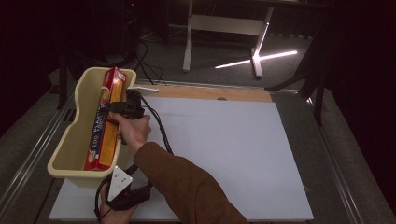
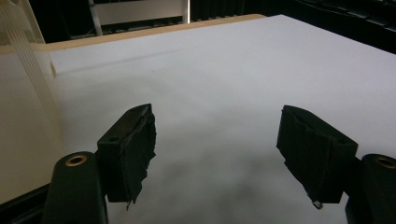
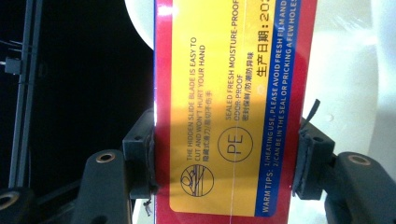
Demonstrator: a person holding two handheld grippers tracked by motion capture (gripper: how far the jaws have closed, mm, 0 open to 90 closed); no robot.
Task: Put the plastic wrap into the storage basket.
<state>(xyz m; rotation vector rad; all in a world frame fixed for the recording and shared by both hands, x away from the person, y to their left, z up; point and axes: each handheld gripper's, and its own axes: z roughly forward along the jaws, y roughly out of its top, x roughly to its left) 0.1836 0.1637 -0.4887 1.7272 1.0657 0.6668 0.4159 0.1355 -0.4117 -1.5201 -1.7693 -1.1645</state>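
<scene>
A long red and yellow cling-film box [image 1: 106, 122] lies lengthwise in a cream plastic tub [image 1: 70, 140] at the table's left side. My right gripper [image 1: 113, 110] reaches across to it, and its pads press both long sides of the box [image 3: 224, 88], so it is shut on it. The box's far end leans on the tub's far rim. At the near left corner of the table, beside the tub, my left gripper [image 1: 122, 190] rests low. Its jaws stand open [image 2: 217, 144] over the bare white mat with nothing between them.
A white mat [image 1: 224, 149] covers the table, with a wooden strip [image 1: 210, 92] along its far edge. The tub's wall [image 2: 23, 116] stands close on the left in the left gripper view. A black cable [image 1: 161, 130] trails along the right forearm. A desk frame [image 1: 254, 42] stands on the floor beyond.
</scene>
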